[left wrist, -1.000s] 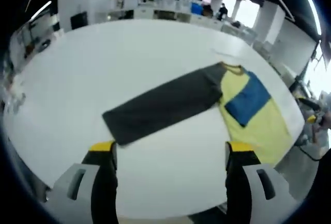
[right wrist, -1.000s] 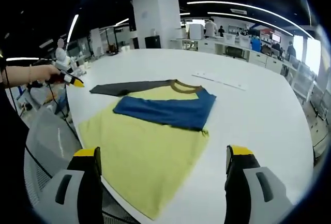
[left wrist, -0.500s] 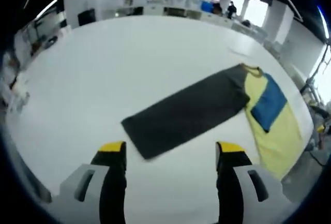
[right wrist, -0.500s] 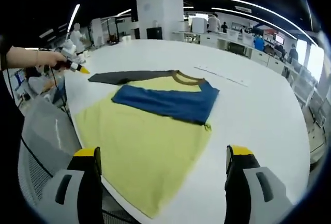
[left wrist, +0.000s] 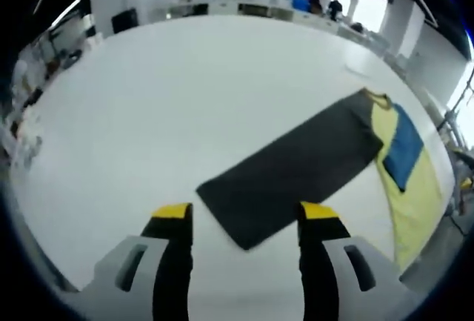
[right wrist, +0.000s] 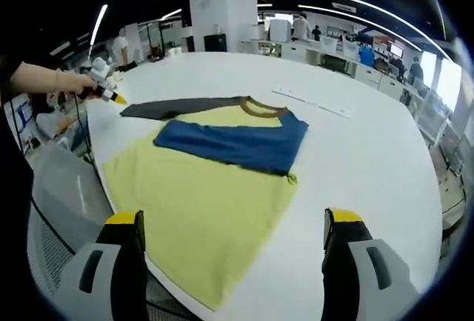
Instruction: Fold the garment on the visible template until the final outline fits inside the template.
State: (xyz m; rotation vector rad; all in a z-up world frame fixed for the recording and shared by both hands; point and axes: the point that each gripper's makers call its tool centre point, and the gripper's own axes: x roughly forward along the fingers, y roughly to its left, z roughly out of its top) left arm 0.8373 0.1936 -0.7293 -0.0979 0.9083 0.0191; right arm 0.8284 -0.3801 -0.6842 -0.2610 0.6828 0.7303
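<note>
Closing on dark sleeve (left wrist: 296, 176) cuff since a second ago, left gripper (left wrist: 241, 221) fingers apart; right gripper (right wrist: 231, 226) fingers apart over yellow shirt (right wrist: 200, 202); sleeve fold pending.

No text, label, brand, number or sign can be read in either view. The garment (right wrist: 215, 173) is made of plain colour blocks with no print or lettering on them. The white table (left wrist: 148, 106) carries no legible marking. The background office at the top of both frames is too small and blurred for any writing to be made out.
</note>
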